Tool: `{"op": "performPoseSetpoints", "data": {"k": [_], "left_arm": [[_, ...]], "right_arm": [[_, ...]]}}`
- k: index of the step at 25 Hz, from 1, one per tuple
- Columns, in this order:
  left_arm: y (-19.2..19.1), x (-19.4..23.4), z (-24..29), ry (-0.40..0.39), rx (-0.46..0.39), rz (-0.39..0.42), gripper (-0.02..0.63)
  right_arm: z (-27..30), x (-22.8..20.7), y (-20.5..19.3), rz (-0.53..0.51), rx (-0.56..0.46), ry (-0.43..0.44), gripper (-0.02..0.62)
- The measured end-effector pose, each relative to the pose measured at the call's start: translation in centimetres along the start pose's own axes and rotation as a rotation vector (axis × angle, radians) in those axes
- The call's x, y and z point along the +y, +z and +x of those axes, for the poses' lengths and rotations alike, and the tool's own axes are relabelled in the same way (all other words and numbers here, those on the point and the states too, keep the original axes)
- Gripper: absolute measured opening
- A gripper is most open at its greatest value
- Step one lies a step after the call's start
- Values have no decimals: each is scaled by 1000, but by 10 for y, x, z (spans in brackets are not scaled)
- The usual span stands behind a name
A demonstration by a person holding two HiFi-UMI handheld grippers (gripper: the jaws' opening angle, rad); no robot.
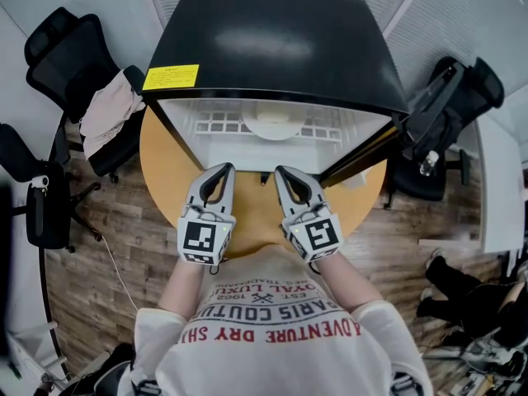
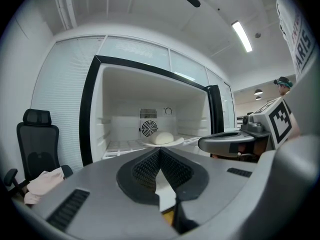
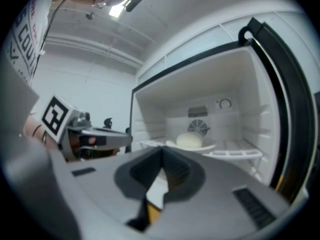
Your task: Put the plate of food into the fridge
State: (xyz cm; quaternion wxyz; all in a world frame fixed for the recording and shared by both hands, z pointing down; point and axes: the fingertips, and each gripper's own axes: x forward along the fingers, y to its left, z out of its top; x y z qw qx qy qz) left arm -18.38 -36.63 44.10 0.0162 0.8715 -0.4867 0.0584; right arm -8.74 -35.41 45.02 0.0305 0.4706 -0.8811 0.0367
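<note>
One fridge (image 1: 272,40), one plate (image 3: 206,147), one bun (image 3: 189,140), one round table (image 1: 161,163), two tongs (image 1: 226,170) (image 1: 281,172).

Black fridge (image 1: 272,40), white inside, yellow label (image 1: 171,77); orange table (image 1: 165,167); white plate (image 3: 207,146).

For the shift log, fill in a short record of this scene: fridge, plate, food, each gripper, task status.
fridge: open, standing on the round wooden table
plate: on the wire shelf inside the fridge
food: pale rounded lump on the plate
left gripper: shut, empty, over the table outside the fridge
right gripper: shut, empty, beside the left
task status: plate already inside
</note>
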Motion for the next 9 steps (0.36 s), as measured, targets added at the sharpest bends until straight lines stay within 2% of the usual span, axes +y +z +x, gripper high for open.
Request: {"op": "performPoseSetpoints", "data": {"k": [9], "left_arm": [[-3, -9, 3, -14, 9, 8, 34]], "right_arm": [[-2, 2, -7, 0, 10, 25, 28]]}}
